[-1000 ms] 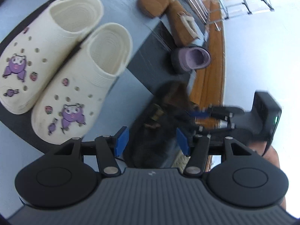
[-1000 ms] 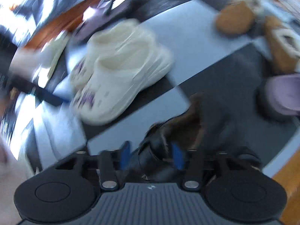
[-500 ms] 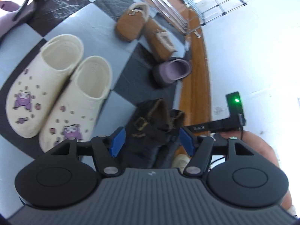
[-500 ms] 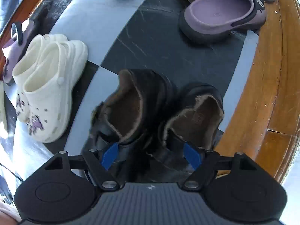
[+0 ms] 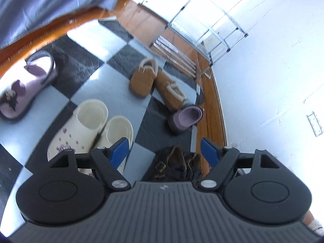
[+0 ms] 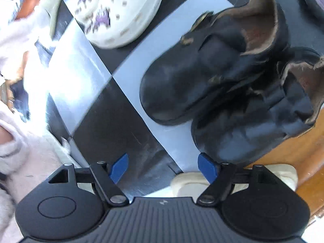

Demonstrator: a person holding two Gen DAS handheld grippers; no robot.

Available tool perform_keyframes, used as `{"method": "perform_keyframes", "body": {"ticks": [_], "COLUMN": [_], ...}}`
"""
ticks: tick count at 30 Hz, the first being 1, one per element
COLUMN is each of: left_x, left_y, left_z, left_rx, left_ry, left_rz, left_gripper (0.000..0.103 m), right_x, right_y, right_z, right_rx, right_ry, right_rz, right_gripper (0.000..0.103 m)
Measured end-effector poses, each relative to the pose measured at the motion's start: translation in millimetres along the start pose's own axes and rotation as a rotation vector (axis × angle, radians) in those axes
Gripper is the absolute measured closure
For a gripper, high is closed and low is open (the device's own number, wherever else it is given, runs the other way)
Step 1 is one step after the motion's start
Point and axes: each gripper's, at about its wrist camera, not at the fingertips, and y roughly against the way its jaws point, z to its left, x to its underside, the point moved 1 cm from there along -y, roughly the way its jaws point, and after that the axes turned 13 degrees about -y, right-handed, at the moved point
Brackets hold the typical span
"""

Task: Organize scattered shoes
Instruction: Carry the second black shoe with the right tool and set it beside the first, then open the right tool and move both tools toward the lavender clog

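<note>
Checkered floor tiles (image 5: 95, 89) in black and pale grey-blue fill both of my views, edged by a strip of wooden flooring (image 5: 211, 109) along a white wall (image 5: 273, 60).

Nearest to me, the pair of black fur-lined clogs (image 6: 232, 81) sits side by side, touching, at the tile edge beside the wood; I judge this pair placed. My right gripper (image 6: 164, 166) points steeply down just short of their toes, its blue fingers (image 6: 120, 167) spread wide over bare tile, holding nothing. Its jaws opened further within the past second and then held.

My left gripper (image 5: 165, 151) is angled less steeply, looking across the floor, with the black clogs (image 5: 178, 165) low between its fingers (image 5: 120, 148) but untouched. Its jaws have just been opening, and they grip nothing.

Next out, the cream clogs (image 5: 89, 129) with purple charms stand paired, touching. Beyond them, one purple clog (image 5: 186, 117) lies by the wood strip, while its mate (image 5: 26, 87) rests well apart at the far left: this pair looks unsorted. Two tan fleece slippers (image 5: 156, 85) lie touching but splayed at an angle, likely needing straightening. Farthest off stands a metal rack (image 5: 206, 32).
</note>
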Motion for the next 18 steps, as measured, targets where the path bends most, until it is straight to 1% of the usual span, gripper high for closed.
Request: {"method": "perform_keyframes", "body": {"ticks": [2,3,4,5,7,8,10,13,14,15,17,18], "left_x": [-3,-4,-5,-6,-6,-6,-7,-9,-9,-6,-1,1], "left_y": [-9,-18,-28,-32,-44,-47,-51,-54,-55,-56,-61,-64], "left_z": [-2,-4,-7,-10,-21,-27,-42,-64,-69,-78,-89,-93], "left_rx": [-0.018,-0.035,-0.056,-0.072,-0.120,-0.140,-0.171,-0.176,-0.179,-0.206,-0.259,-0.286], "left_ry": [-0.016,-0.029,-0.047,-0.063,-0.119,-0.146,-0.204,-0.270,-0.284,-0.324,-0.374,-0.396], "left_rz": [0.025,0.057,0.085,0.097,0.115,0.118,0.117,0.110,0.110,0.109,0.114,0.118], "left_gripper": [0.023,0.023,0.023,0.023,0.023,0.023,0.023,0.023,0.023,0.023,0.023,0.023], "right_x": [4,3,1,-1,-6,-7,-11,-13,-12,-11,-12,-13], "right_y": [3,9,17,24,53,60,82,107,115,120,121,118], "right_z": [3,2,1,0,-7,-8,-14,-25,-31,-39,-47,-49], "right_rx": [0.047,0.048,0.030,0.005,-0.094,-0.114,-0.170,-0.242,-0.275,-0.315,-0.382,-0.391], "right_ry": [0.003,-0.006,-0.022,-0.036,-0.093,-0.105,-0.147,-0.212,-0.253,-0.317,-0.377,-0.388], "right_rz": [-0.030,-0.057,-0.086,-0.107,-0.206,-0.231,-0.310,-0.401,-0.452,-0.524,-0.591,-0.611], "right_gripper": [0.026,0.026,0.026,0.026,0.026,0.026,0.026,0.026,0.026,0.026,0.026,0.026]}}
